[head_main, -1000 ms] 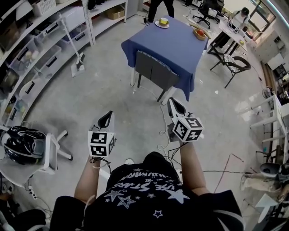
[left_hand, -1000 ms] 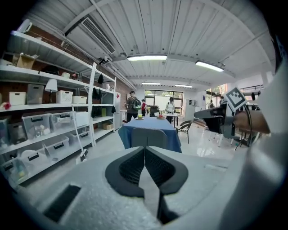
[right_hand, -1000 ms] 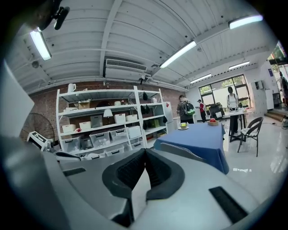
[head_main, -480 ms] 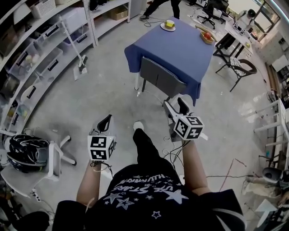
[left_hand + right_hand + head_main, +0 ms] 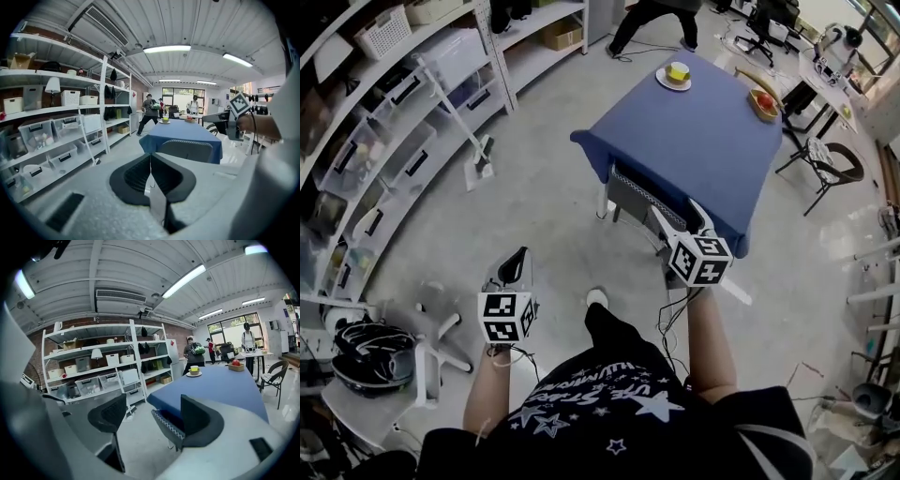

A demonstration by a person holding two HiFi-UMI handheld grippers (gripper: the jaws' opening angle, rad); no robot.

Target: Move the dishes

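Observation:
A table with a blue cloth (image 5: 703, 122) stands ahead. On its far side sit a white plate with a yellow-green bowl (image 5: 674, 75) and a wooden bowl holding a red apple (image 5: 762, 101). The right gripper view shows the same plate (image 5: 194, 371) and apple bowl (image 5: 236, 365). A grey chair (image 5: 642, 199) is tucked at the table's near edge. My right gripper (image 5: 680, 217) hovers just short of that chair; its jaws have just been opening and stand open with nothing between them (image 5: 152, 420). My left gripper (image 5: 520, 258) is shut and empty, lower left, over the floor (image 5: 150, 173).
White shelving with storage bins (image 5: 384, 122) runs along the left, and a mop (image 5: 464, 141) leans against it. A white office chair carrying a black helmet (image 5: 366, 347) stands at lower left. A person (image 5: 652, 11) stands beyond the table. A folding chair (image 5: 830, 169) is to the right.
Both grippers have travelled forward towards the blue table, which now lies nearer. The right gripper's jaws went from shut to wide open. The left gripper stayed shut.

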